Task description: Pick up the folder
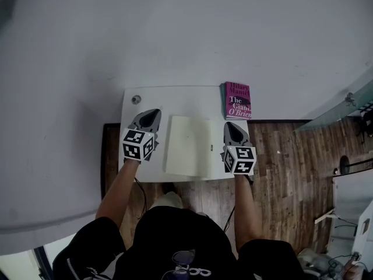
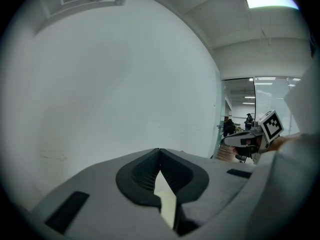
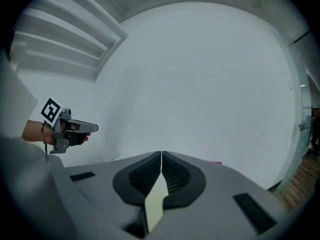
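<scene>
We hold both grippers low over a white desk [image 1: 175, 101] that stands against a white wall [image 1: 175, 34]. The folder [image 1: 187, 146], pale cream, lies flat in the middle of the desk, its near edge at the desk's front edge. Our left gripper [image 1: 152, 114] is just beside the folder's left side and our right gripper [image 1: 232, 126] is just beside its right side; neither touches it, so the folder sits between them. In each gripper view the jaws are pressed together tip to tip with nothing caught between the ribbed pads, and both point toward the wall. A book [image 1: 238, 100] with a pink cover lies at the desk's far right corner, just beyond our right gripper. A small round fitting [image 1: 136, 99] sits near the far left corner. Wooden floor [image 1: 280, 156] shows to the right of the desk.
</scene>
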The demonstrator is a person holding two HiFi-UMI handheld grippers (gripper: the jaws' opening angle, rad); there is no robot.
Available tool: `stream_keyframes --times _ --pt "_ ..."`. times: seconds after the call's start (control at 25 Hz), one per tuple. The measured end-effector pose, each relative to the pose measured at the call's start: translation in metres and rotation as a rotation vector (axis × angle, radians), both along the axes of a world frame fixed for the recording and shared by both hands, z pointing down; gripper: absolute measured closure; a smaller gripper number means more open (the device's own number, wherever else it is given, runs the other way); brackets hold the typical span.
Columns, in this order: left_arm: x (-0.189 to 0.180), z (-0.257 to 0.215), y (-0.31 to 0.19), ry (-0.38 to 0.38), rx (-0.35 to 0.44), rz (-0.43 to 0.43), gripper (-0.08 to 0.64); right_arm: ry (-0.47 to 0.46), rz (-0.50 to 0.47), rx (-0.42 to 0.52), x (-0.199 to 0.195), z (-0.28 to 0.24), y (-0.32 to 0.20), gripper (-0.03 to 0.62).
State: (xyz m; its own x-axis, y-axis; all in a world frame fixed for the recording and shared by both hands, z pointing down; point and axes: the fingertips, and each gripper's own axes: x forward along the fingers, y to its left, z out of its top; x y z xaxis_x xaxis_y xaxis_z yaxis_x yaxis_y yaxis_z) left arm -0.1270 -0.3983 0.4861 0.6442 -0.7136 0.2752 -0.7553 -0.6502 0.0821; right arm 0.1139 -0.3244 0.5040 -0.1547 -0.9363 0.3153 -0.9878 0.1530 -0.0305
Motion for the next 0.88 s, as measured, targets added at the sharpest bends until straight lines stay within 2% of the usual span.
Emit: stream_keyframes --times 0.48,0.88 --pt "-0.014 0.008 -0.034 0.022 -0.018 0.058 0.538 0.005 0.058 -0.034 -0.019 0.016 -0.017 0.568" --pt "0.003 0.011 -0.043 0.033 -0.034 0.037 0.538 0.010 0.027 -0.050 0.000 0.021 -0.031 0.568"
